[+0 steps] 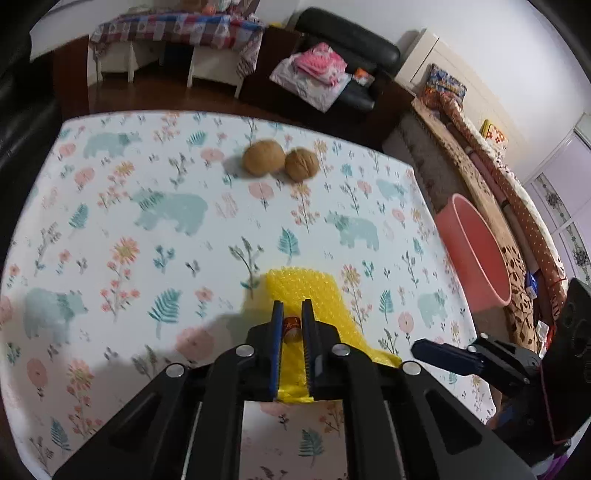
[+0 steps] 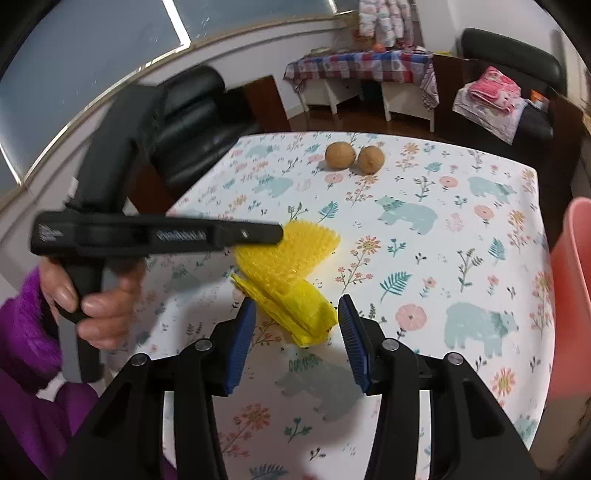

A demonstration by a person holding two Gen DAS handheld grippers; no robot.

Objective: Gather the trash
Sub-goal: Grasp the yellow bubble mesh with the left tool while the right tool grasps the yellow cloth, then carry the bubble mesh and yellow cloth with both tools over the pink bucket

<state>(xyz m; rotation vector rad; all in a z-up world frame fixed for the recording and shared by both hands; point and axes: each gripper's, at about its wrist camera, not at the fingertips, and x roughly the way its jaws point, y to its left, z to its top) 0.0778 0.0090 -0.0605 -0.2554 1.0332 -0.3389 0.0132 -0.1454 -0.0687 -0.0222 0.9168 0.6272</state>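
Dark wood floor [image 1: 155, 98], white walls [image 1: 461, 22]; black leather sofa [image 1: 347, 40], checked-cloth side table [image 2: 364, 64], black armchair [image 2: 199, 122]; large window [image 2: 92, 48], floral-clothed bench [image 1: 147, 229]

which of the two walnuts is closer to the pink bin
The walnut with the visible seam and wrinkled shell, on the right in the left wrist view. It sits on the pink bin side of the smoother walnut, and the two nearly touch.

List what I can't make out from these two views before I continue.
- Small red-gold item between the left jaws: too small, half hidden by pads; identity unclear.
- Pink bin: cut off by right wrist view's edge; contents unseen.
- Left gripper in right wrist view: motion-blurred.
- Yellow bubble wrap: near part hidden behind left jaws.
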